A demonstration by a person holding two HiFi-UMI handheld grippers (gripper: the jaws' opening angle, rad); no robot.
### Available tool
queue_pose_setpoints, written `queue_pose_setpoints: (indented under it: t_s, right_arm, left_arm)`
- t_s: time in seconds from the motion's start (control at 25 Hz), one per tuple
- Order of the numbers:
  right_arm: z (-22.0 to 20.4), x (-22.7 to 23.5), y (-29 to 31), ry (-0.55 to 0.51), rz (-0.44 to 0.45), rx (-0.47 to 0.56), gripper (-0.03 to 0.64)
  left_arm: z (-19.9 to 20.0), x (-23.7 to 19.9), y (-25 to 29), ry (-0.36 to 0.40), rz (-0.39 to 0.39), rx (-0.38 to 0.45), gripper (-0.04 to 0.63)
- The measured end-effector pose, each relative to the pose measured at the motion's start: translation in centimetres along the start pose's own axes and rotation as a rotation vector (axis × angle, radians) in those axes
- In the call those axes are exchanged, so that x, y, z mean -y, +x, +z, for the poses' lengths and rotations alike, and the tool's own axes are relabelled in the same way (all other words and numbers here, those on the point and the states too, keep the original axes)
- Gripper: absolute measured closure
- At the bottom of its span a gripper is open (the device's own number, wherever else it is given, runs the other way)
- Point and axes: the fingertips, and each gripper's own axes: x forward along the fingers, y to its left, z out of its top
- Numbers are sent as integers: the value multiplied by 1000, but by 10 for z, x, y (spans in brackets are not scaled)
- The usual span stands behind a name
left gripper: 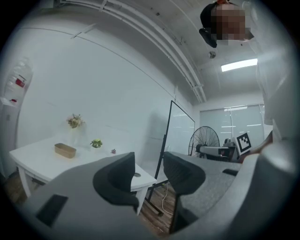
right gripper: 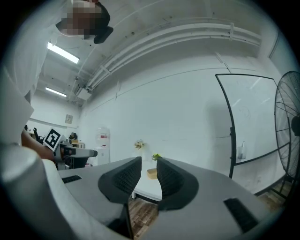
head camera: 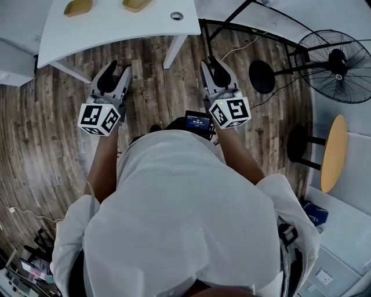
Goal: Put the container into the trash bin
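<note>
Standing on a wood floor (head camera: pixel 46 127), white shirt (head camera: pixel 185 220) filling the lower half of the head view. Facing a white table (head camera: pixel 116 32) at 12 o'clock, well apart from both tongs.

Left gripper (head camera: pixel 119 67) out in front at 11 o'clock, pointing level toward the table. Released: jaws wide apart, nothing between them but the far table corner and floor, seen in the left gripper view. Right gripper (head camera: pixel 213 65) at 1 o'clock, level too, roughly side by side with the left. Also released, with a narrower gap; nothing grasped, only the distant table visible through the gap in the right gripper view.

On the table, toward its far side: a tan container (head camera: pixel 78 7) at 11 o'clock and a second tan container (head camera: pixel 136 4) close to 12 o'clock, both cut off by the top edge of the head view. Neither touched by the tongs. Near the table's right corner, a small round ring (head camera: pixel 177 15). In the left gripper view, one tan container on the tabletop at 9 o'clock of the jaws, a small green plant (left gripper: pixel 96 143) at its 3 o'clock, a pale bunch of flowers (left gripper: pixel 75 121) at its 12 o'clock.

At 2 o'clock in the head view, a standing fan (head camera: pixel 339 64), near a black-framed board (left gripper: pixel 180 129) on a stand. At 3 o'clock, a round yellow side table (head camera: pixel 334 152).
</note>
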Motion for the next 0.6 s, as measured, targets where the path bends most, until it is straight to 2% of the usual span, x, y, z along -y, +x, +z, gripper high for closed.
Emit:
queue_pose_setpoints:
  t_s: [0.28, 0.4, 0.6]
  right_arm:
    - [1, 13, 68, 7, 41, 0, 499]
    - [-4, 30, 100, 7, 70, 4, 500]
    - [-13, 53, 173, 31, 145, 19, 505]
  left_arm:
    - [6, -55, 26, -16, 45, -8, 407]
    - [4, -73, 47, -18, 55, -24, 433]
    - [9, -109, 83, 12, 107, -49, 434]
